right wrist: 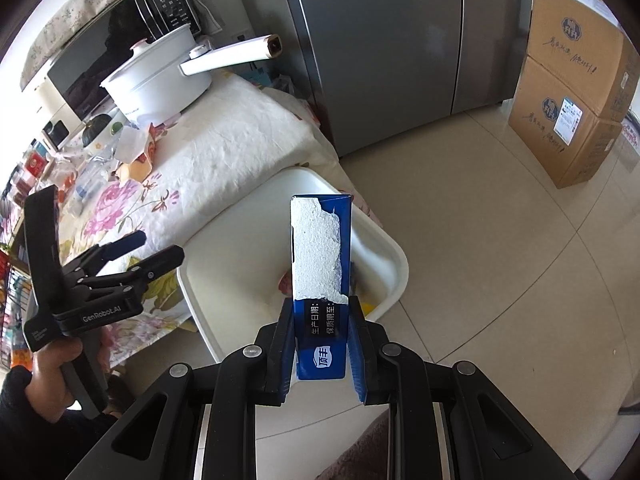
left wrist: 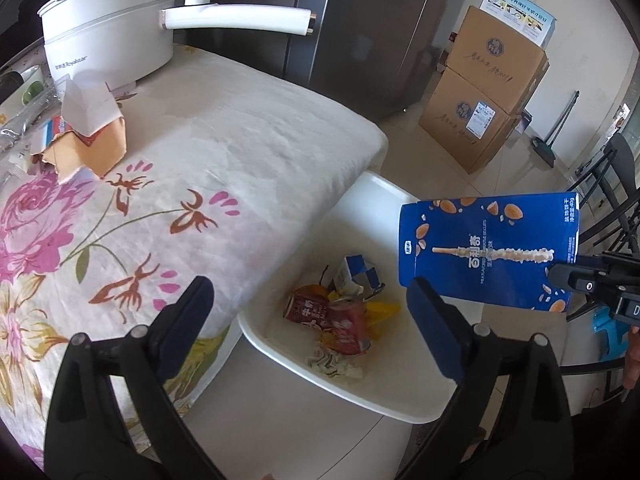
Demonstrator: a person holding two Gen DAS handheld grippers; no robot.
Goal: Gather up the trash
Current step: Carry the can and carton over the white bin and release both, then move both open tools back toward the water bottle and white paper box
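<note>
The right gripper (right wrist: pixel 320 344) is clamped on the lower end of a blue biscuit box (right wrist: pixel 322 276), its two blue pads pressed against the box's narrow sides. The box stands upright ahead of the fingers, its torn white face toward the camera, and hangs over the white bin (right wrist: pixel 224 280) that sits on the floor just beyond the fingertips.

The left gripper (left wrist: pixel 312 312) has its jaws spread wide, with nothing between them. Straight ahead of and below its fingers lies the open bin, with a crushed red can (left wrist: pixel 332 320), scraps of yellow wrapper and torn paper at the bottom. To its left is the table under a flowered cloth (left wrist: pixel 160 184); farther along that side lie torn cardboard pieces (left wrist: pixel 92 136) and a white electric pot (left wrist: pixel 112 28).
</note>
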